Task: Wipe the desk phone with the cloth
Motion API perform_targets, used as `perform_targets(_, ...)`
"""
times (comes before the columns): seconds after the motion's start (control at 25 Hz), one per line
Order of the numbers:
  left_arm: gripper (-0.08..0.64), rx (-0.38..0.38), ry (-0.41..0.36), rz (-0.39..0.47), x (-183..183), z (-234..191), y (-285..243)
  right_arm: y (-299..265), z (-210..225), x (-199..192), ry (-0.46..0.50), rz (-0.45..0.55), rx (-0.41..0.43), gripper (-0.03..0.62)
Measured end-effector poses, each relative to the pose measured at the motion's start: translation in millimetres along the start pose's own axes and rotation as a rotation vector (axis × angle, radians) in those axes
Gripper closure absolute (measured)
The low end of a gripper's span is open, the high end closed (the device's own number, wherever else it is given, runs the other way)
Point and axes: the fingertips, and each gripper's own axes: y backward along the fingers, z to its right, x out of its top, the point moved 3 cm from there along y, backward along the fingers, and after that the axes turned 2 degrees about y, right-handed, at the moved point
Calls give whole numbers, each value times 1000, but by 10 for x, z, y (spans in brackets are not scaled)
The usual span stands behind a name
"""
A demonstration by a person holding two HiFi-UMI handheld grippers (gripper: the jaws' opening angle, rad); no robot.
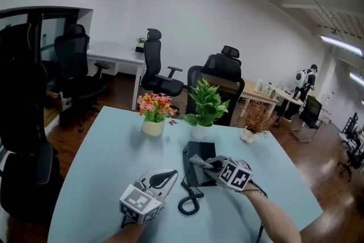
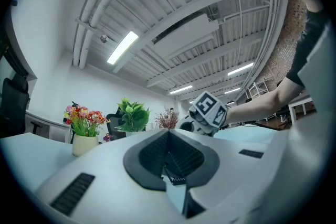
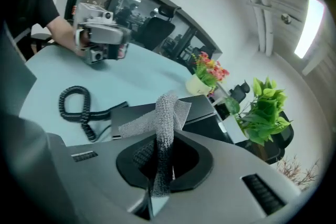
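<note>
Cloth: grey open-weave cloth (image 3: 167,113), bunched into a loose rope. We judge it light, limp and slightly grippy, and best held by a gathered fold with a free end left to wipe.
Cloth position: over the desk phone's top face. We cannot tell whether it touches.
Desk phone: black, flat-topped plastic desk phone (image 1: 196,151). We judge it rigid and smooth, and light enough to skid under a firm stroke, so we would steady it by the body's edge, never by the cord.
Right gripper (image 3: 157,178): at the phone's right side, jaws clenched on the cloth.
Left gripper (image 2: 173,176): left of the phone and apart from it, jaws pressed together on nothing.
Cord: black coiled handset cord (image 1: 190,200), looped at the phone's near left corner.
Table: pale blue tabletop (image 1: 96,173), under the phone.
Beyond the phone: cream pot of pink and orange flowers (image 1: 153,114) and white pot of green leaves (image 1: 205,105).
</note>
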Motion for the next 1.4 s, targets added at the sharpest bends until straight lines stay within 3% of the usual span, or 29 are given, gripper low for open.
perform_targets(0.16, 545, -1, 2, 5, -16, -10, -9, 135, -566, -137, 98, -72, 202, 595)
perform_targets(0.24, 545, -4, 0, 2, -21, -9, -12, 177, -599, -194, 137, -105, 235, 594)
perform_targets(0.32, 545, -6, 3, -2, -25, -9, -11, 205, -371, -131, 97, -73, 179, 595)
perform_targets(0.56, 545, -3, 16, 10, 0, 14, -43, 130, 944, 26, -158, 83, -206, 595)
perform_targets(0.68, 545, -1, 8, 13, 39, 28, -58, -45, 1231, -48, -200, 60, -265, 595)
perform_targets(0.84, 545, 6, 16, 11, 101, 63, -51, -159, 1183, -171, -198, 12, -232, 595)
perform_targets(0.96, 545, 3, 9, 5, 57, 58, -47, -100, 980, -190, -145, -9, -188, 595)
perform_targets(1.28, 545, 1, 3, 3, 26, 52, -62, 113, 53, -294, 69, -101, -51, 595)
perform_targets(1.4, 545, -7, 4, 4, 4, 64, -59, 204, -368, -348, 133, -119, 54, 595)
